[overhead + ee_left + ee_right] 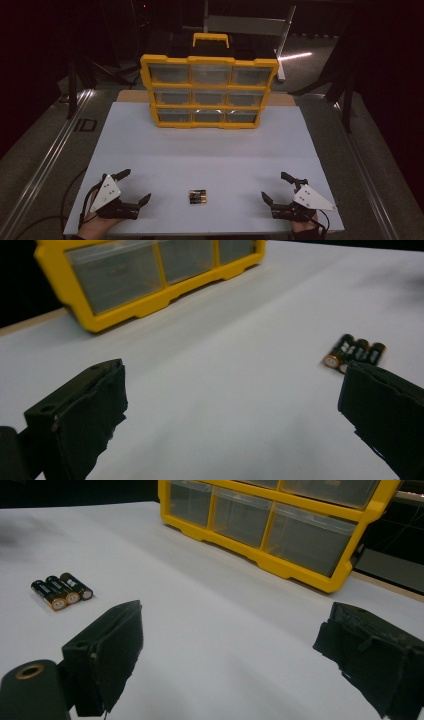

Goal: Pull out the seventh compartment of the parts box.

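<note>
The left hand-held gripper (136, 187) and the right hand-held gripper (273, 186) are held low at the near edge of the counter (150, 145), both with jaws wide apart and nothing in them. The batteries (197, 196) lie between them, touched by neither. No pick-up seems begun yet. Next, one hand-held gripper must be brought over the batteries. The box (209, 91) stands far off.

Yellow-framed organiser (209, 92) with clear grey drawers, black batteries (197, 196) with copper-gold ends, white table (210, 150), black left tool (134, 188) and right tool (276, 186), each under a grey plate.
</note>
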`<state>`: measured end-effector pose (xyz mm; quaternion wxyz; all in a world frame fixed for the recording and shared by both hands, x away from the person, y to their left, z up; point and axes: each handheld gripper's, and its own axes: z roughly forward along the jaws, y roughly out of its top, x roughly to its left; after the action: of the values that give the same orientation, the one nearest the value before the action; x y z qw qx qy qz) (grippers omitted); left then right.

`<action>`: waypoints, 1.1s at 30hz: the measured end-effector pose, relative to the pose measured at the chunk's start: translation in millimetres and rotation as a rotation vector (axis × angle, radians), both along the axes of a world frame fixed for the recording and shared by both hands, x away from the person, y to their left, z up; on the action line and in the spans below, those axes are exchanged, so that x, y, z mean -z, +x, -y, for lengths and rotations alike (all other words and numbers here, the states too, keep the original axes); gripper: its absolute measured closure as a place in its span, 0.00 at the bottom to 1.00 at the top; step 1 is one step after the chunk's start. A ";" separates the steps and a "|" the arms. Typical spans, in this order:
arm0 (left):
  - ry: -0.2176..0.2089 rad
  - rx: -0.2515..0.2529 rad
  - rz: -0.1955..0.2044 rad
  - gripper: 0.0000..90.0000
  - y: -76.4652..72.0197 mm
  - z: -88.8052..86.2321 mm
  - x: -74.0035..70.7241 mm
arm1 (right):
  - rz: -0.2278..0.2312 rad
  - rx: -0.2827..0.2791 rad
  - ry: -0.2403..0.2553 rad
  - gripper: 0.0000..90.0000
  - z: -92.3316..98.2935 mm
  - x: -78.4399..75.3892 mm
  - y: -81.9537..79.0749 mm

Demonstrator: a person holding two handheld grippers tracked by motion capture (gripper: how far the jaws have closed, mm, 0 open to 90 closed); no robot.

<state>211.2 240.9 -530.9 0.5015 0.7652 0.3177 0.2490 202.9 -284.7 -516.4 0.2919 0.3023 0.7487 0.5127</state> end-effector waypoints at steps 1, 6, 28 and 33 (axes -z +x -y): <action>-0.012 -0.005 -0.014 0.00 0.7 0.2 -0.4 | 0.001 -0.001 -0.004 0.10 -0.7 0.0 -0.6; 0.005 -0.025 -0.044 0.00 4.6 5.1 2.0 | 0.005 0.004 -0.004 0.10 0.4 -0.7 -2.9; -0.053 0.111 -0.046 0.00 1.0 4.8 -9.2 | 0.033 0.005 -0.001 0.10 -3.0 -6.1 -8.7; -0.064 0.119 -0.034 0.00 -0.3 4.8 -14.9 | 0.040 0.012 0.008 0.10 -3.3 -7.7 -9.0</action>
<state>210.9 236.1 -516.0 0.5343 0.7703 0.2881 0.1953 193.9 -281.4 -508.7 0.3088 0.2977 0.7389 0.5197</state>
